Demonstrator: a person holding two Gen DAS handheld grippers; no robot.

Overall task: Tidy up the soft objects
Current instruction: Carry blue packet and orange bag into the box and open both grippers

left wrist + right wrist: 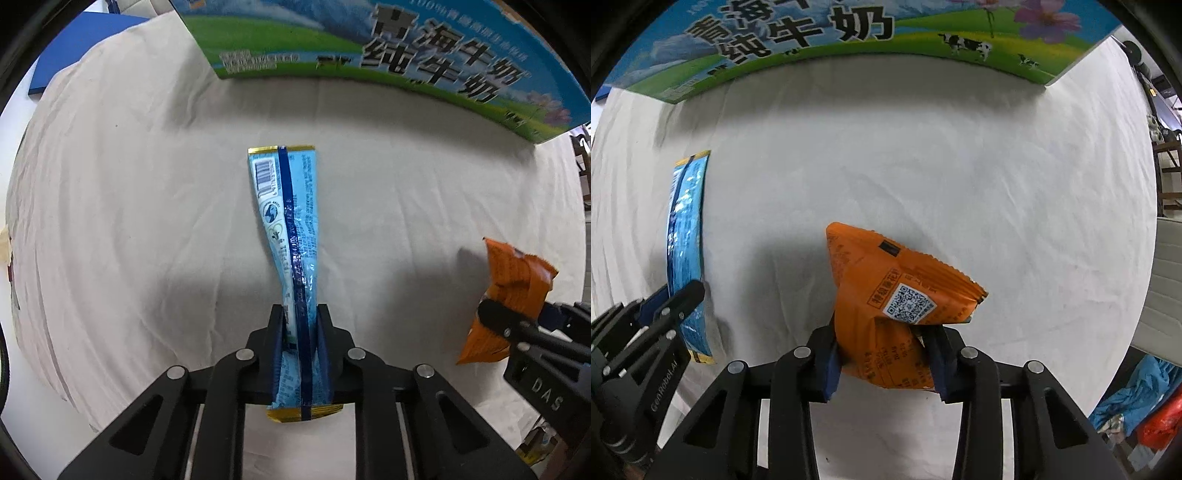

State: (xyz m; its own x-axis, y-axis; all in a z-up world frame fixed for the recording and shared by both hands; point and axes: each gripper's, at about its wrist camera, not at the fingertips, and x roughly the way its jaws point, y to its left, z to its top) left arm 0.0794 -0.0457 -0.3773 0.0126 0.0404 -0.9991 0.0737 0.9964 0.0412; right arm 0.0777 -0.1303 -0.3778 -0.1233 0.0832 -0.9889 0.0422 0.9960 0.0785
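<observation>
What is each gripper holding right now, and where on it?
Left gripper pinches the blue packet near its lower end; right gripper clamps the orange packet around its lower half.

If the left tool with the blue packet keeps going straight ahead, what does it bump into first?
Probably the milk carton box. The left tool is shut on the long blue packet, which sticks out in front, so the packet's gold end would likely touch the box first. Only white cloth lies between, though depth is hard to judge.
</observation>
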